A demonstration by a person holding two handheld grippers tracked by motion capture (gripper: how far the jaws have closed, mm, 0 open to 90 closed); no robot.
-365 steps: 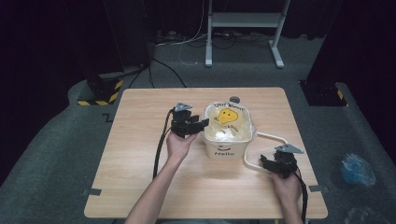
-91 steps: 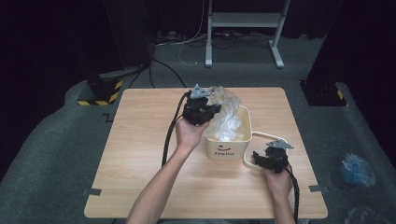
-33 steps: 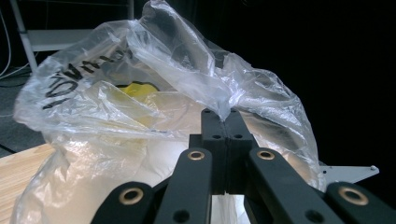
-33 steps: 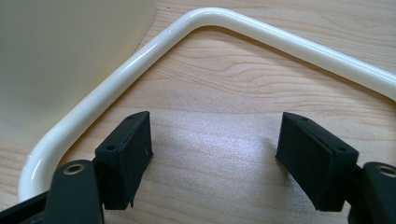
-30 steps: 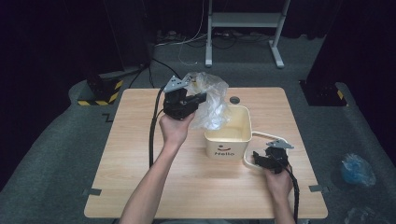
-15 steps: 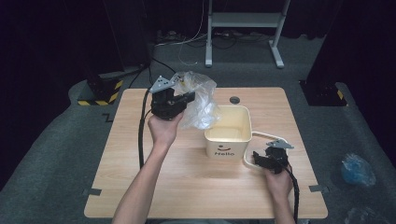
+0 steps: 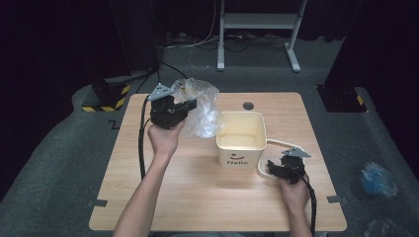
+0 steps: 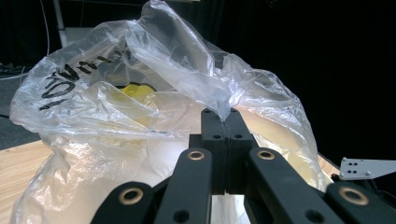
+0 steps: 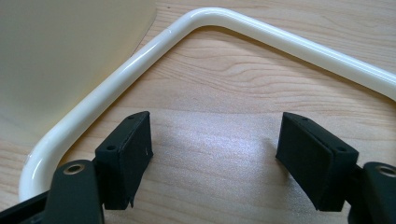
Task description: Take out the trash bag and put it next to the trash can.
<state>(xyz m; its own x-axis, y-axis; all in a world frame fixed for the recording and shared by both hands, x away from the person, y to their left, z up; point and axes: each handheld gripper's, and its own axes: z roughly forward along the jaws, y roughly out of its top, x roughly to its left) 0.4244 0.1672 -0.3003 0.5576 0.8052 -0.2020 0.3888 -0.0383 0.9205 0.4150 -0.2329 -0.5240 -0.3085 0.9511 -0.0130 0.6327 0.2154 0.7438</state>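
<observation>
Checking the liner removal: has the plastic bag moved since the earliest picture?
Yes. The plastic bag, pinched by the left gripper, has left the bin, moving leftward.

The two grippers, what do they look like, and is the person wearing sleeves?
Both are black. The left gripper and the right gripper each carry a grey three-cornered plate on top and trail a black cable. Up close, the flat black fingers have small screw holes, and the link arms behind them have brass-coloured pins. The forearms are bare, with no sleeves in view.
</observation>
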